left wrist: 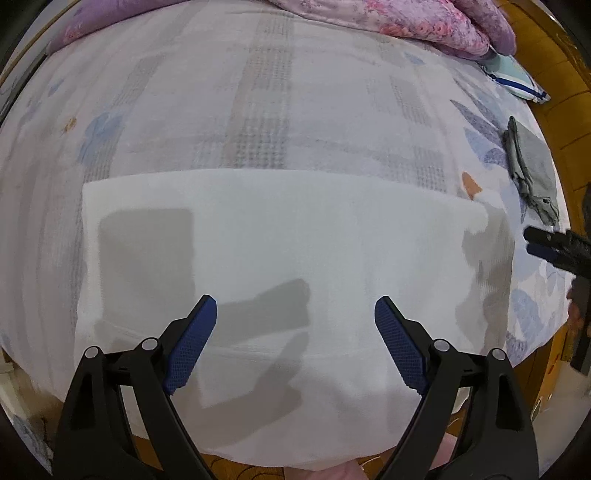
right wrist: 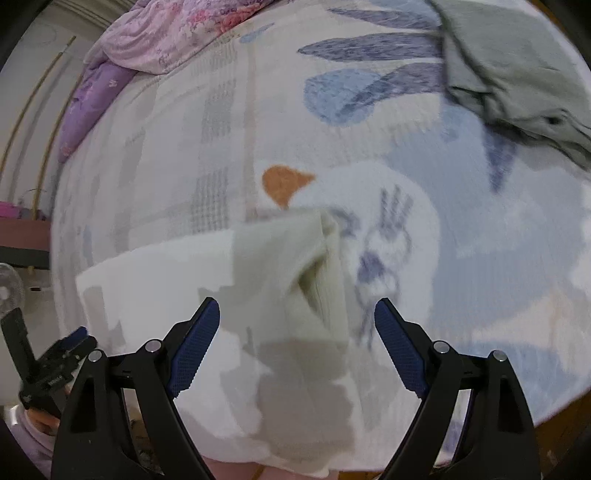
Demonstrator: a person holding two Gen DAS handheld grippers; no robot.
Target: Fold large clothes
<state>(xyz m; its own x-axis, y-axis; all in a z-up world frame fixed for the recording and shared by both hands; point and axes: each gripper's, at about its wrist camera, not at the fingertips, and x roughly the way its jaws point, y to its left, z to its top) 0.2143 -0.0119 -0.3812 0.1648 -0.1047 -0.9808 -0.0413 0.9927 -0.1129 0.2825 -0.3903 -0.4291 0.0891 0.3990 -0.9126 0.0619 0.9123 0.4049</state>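
White cloth (left wrist: 266,258), folded into a wide flat shape, lies on the bed (left wrist: 258,92) near its front edge. Part of it hangs a little over that edge. On its right end one corner (right wrist: 314,258) is turned up and shows a creamy inside.

Both tools point down at the bed. The left gripper (left wrist: 295,314) hangs over the middle of the white cloth. Its blue pads (left wrist: 192,347) stand wide apart, and nothing is between them. The right gripper (right wrist: 297,317) is over the right end of the cloth, above the turned-up corner. Its jaws are wide apart too and pinch nothing.

The bed sheet has blue leaves (right wrist: 343,96) and an orange spot (right wrist: 284,181) on it. A grey garment (left wrist: 532,170) lies by itself, well off to the right, close to the bed's side edge. A pink flowered quilt (left wrist: 406,18) is bunched at the far end of the bed. A small light-blue pouch (left wrist: 517,79) sits just beside it.

I see no box or basket that holds anything.
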